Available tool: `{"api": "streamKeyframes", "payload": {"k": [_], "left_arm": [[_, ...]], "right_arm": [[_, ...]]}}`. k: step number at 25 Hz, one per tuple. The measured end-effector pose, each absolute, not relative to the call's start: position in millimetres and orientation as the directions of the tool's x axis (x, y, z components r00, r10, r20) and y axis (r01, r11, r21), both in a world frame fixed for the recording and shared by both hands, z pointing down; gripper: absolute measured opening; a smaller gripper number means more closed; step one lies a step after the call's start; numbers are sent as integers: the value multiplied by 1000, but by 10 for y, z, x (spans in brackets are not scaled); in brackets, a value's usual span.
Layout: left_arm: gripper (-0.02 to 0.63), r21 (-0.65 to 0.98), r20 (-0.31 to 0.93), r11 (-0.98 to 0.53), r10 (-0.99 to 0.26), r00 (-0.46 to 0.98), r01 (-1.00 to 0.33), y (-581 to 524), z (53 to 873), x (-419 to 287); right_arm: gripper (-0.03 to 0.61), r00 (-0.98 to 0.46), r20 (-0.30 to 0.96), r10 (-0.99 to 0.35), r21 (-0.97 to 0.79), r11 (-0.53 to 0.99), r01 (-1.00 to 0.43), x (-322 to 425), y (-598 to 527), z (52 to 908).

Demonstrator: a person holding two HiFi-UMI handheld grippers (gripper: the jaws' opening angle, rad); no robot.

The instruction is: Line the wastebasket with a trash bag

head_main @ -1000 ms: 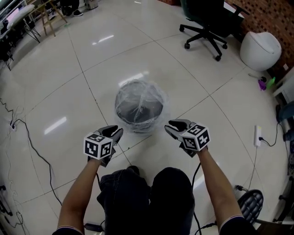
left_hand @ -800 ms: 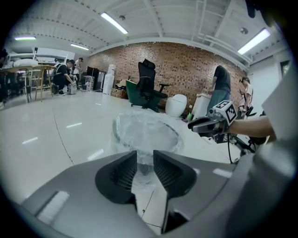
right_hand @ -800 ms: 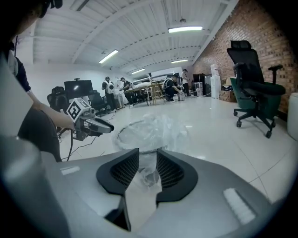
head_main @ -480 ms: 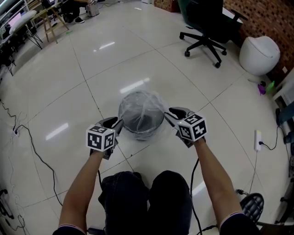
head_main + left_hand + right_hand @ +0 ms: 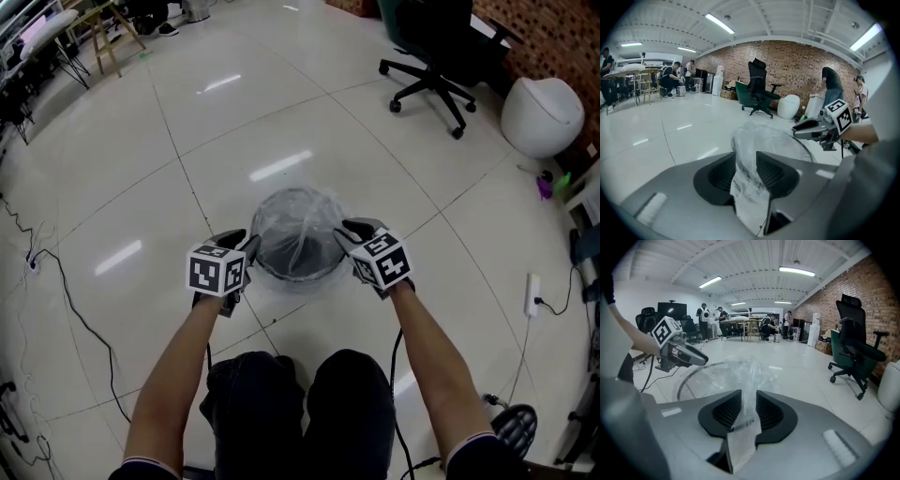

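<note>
Both forearms reach forward and down over the person's knees (image 5: 300, 412), roughly parallel, with the marker cubes facing up. The left gripper (image 5: 247, 245) and the right gripper (image 5: 345, 231) tilt downward toward the floor (image 5: 122, 187) and point slightly in toward each other.

The wastebasket (image 5: 298, 272), a dark mesh bin, stands on the floor directly between the two grippers, its rim just ahead of each gripper's tips. The trash bag (image 5: 298, 217), a clear thin film, lies loosely over the top of the bin and reaches out to each gripper.

In the left gripper view, the left gripper (image 5: 746, 155) has a bunched strip of the trash bag (image 5: 759, 136) running through its jaws, filling the gap from pad to pad. Those jaws have just been opening a little, with the film between them. The bin's rim (image 5: 807, 151) lies ahead and to the right of the jaws, and the right gripper (image 5: 802, 133) shows beyond it.

In the right gripper view, the right gripper (image 5: 749, 393) pinches a fold of the bag (image 5: 736, 373). Its jaws have just been closing on the film. The bin's mesh wall (image 5: 688, 386) sits ahead and to the left of them, and the left gripper (image 5: 700, 360) shows across the rim.
</note>
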State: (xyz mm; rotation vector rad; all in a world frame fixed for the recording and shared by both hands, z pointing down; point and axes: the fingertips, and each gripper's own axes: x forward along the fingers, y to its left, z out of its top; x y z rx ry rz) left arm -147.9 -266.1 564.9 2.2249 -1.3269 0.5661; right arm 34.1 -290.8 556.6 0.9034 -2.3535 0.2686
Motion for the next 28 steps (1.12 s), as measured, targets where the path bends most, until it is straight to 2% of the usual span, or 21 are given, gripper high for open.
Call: {"api": "streamKeyframes", "payload": {"k": [3,9,18,28], "left_arm": [[135,197,590,-413,-674,444,-889,-2682,5735,-1466],[92,171,591,-398,-690,417,-901,-2728,5784,-1510],[94,156,587,-424,-687,429,-892,-2705,5769,-1487],[95,183,540,-460,-692,480,-869,-2690,5741,-1481]], "right_arm": [[6,-580,607,-544,37,748,-663,372,-2931,5592],[3,-594,569,-568,22,733,-680,480,-3056,5433],[3,-532,542,-651,-5,630,-777,818,-3618,5519],[3,-523,591,-615,-56,615,-787,823,-3958,6133]]}}
